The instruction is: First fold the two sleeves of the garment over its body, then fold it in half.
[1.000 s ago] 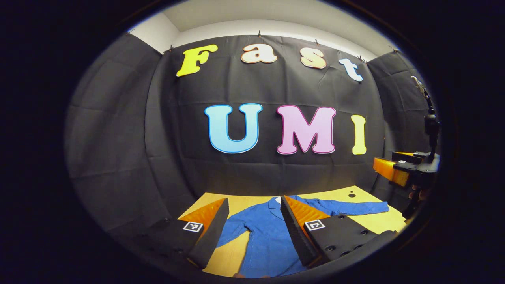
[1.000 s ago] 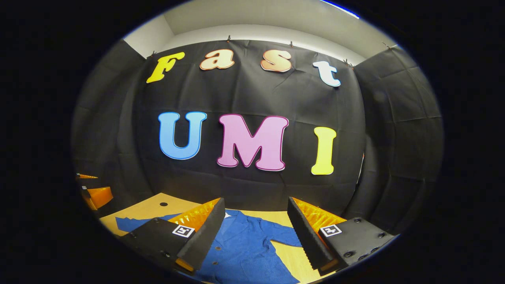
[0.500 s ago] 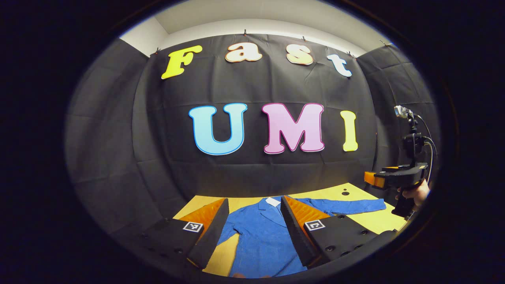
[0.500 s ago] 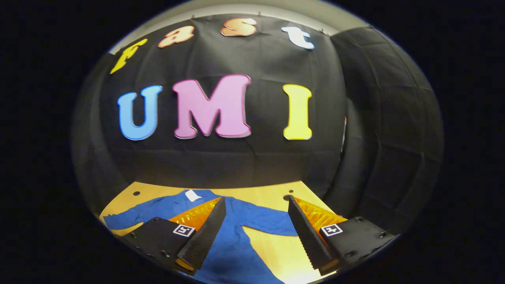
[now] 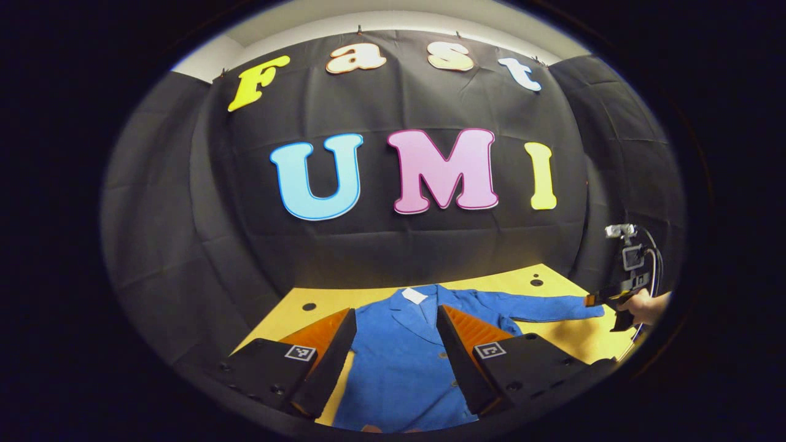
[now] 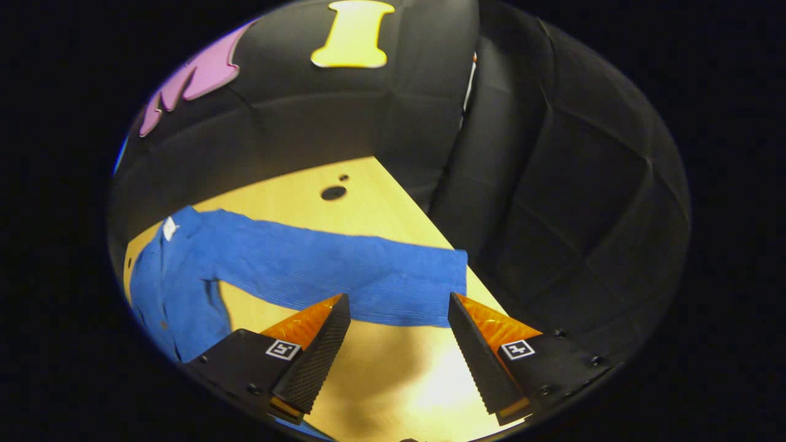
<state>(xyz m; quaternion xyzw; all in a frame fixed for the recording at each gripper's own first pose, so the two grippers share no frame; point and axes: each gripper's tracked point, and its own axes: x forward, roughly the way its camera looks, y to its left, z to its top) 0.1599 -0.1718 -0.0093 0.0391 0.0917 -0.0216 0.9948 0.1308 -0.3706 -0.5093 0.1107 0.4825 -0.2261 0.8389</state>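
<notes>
Blue shirt [image 5: 405, 362] flat on yellow table [image 6: 393, 393], sleeve [image 6: 344, 276] stretched sideways, unfolded. Right gripper [image 6: 399, 307] open, fingers apart just short of sleeve's cuff. Left gripper [image 5: 396, 316] open above shirt's body.

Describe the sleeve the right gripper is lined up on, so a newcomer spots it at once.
Start at the yellow table, where a blue jacket lies flat. One sleeve stretches straight out toward the table's edge, its cuff ahead of the open right gripper. It lies fully extended.
</notes>
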